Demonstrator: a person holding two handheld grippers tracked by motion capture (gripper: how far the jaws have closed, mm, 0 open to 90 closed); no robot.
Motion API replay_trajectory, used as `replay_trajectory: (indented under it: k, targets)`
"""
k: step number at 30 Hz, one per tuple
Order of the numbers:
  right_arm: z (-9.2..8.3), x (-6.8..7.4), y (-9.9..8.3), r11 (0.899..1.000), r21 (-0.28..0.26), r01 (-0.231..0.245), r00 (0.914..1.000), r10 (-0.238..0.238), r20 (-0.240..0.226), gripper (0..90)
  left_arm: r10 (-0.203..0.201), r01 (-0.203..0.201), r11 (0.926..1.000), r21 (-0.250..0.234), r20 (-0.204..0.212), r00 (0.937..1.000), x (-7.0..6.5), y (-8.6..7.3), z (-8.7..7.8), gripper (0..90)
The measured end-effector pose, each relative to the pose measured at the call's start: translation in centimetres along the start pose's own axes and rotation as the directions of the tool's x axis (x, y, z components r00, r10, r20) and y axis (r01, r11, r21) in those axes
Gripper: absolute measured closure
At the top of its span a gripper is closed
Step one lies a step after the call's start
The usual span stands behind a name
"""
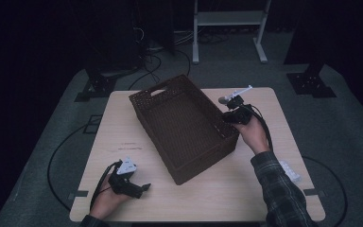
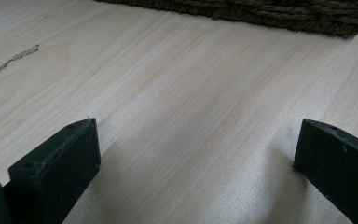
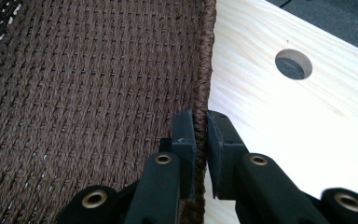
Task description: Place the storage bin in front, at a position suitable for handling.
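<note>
Right gripper pinches the basket's rim, jaws clamped on it. Left gripper rests on the table, jaws apart.

- No text, label, brand, number or sign can be read anywhere in these pictures.
- The table bears a faint dark mark near its left middle, too small and blurred to read as writing.
- The same kind of mark in the left gripper view looks like a scratch, not letters.
</note>
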State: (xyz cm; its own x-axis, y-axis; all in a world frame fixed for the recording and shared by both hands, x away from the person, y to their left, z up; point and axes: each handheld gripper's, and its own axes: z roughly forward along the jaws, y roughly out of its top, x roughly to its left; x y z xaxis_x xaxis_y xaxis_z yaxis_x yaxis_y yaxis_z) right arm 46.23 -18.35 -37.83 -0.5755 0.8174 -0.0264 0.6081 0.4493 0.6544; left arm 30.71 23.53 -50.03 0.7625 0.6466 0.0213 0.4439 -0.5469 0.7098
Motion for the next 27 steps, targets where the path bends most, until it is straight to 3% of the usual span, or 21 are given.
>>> replay_trajectory:
  k: [20, 27]
  targets:
    - [-2.6, 0.4, -3.3, 1.000, -0.008, -0.018, 0.9998, 0.018, 0.013, 80.2, -0.002, 0.002, 1.0000, -0.002, -0.006, 1.0000, 0.0, 0.0, 0.0, 0.0]
    - [-3.2, 0.3, -3.8, 0.999, -0.022, -0.039, 0.9992, 0.039, -0.013, 66.4, -0.004, 0.004, 1.0000, -0.001, -0.009, 0.9999, 0.0, 0.2, -0.3, 8.9]
